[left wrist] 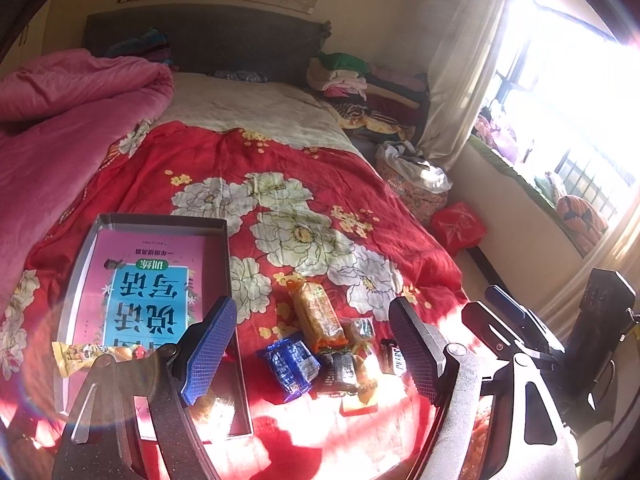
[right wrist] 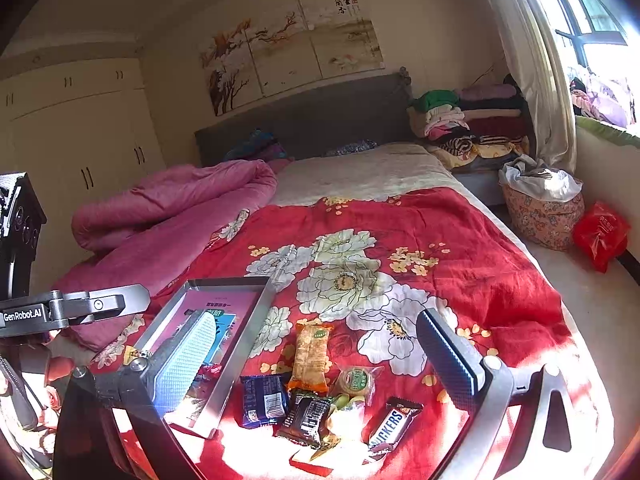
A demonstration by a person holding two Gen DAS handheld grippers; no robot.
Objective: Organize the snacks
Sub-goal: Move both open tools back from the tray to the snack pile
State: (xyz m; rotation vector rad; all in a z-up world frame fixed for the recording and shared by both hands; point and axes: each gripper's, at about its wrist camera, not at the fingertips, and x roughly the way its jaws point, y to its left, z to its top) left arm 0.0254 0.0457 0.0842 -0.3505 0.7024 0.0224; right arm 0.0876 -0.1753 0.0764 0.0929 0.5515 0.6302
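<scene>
Several wrapped snacks lie on the red flowered bedspread (right wrist: 460,248): an orange packet (right wrist: 311,356), a blue packet (right wrist: 264,400), a dark brown packet (right wrist: 306,420), a round green-label cake (right wrist: 355,381) and a Snickers bar (right wrist: 390,424). A grey metal tray (right wrist: 256,320) with a pink book in it lies to their left. A yellow packet (left wrist: 80,356) rests on the tray's near part. My left gripper (left wrist: 314,348) is open above the tray edge and snacks, holding nothing. My right gripper (right wrist: 316,360) is open over the snack pile, empty.
A pink quilt (right wrist: 168,208) is bunched on the bed's left side. Folded clothes (right wrist: 468,120) are stacked by the headboard. A floral bag (right wrist: 540,212) and a red plastic bag (right wrist: 600,236) stand on the floor to the right, under the bright window.
</scene>
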